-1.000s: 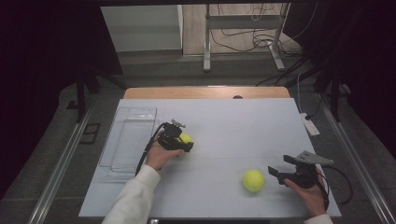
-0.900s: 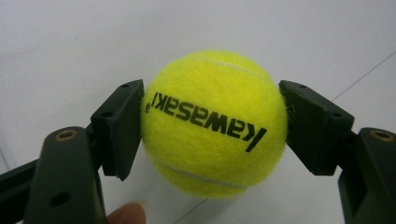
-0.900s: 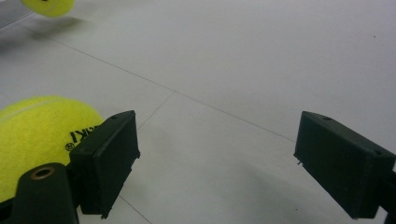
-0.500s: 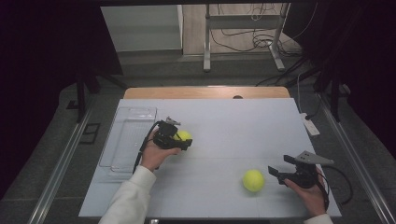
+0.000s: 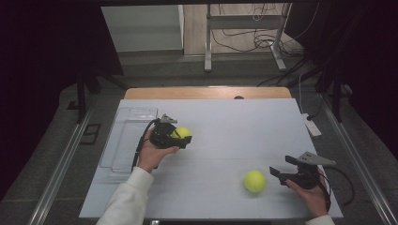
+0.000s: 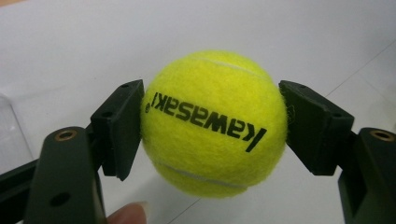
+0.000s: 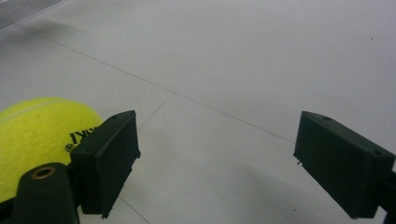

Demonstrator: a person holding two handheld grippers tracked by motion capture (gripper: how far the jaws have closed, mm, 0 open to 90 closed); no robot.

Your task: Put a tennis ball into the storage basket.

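1. Left gripper (image 5: 180,139), left of centre in the high view: pinching a tennis ball (image 5: 182,133), one pad on each flank, brand lettering upside down between them in the left gripper view (image 6: 212,123).
2. Held ball lifted off the white worktop (image 5: 225,122), just right of the clear tray (image 5: 117,140) lying along the worktop's left edge.
3. Right gripper (image 5: 277,172), lower right of the high view: spread wide, nothing between the pads, bare worktop beyond them in the right gripper view (image 7: 219,158).
4. Second ball (image 5: 254,181) resting on the worktop, just left of the right gripper's tips; in the right gripper view, at the lower left edge (image 7: 32,135), outside and behind the left pad (image 7: 109,158), not between the two.
5. Deciding relation: loose ball off to the side of the open mouth, not in line with it; probably a sideways shift or a turn toward the frame's left needed before closing.
6. Round ball, so no long axis to match.
7. Nearer hand for the loose ball: the right (image 5: 312,194), by far; left one well apart and occupied.
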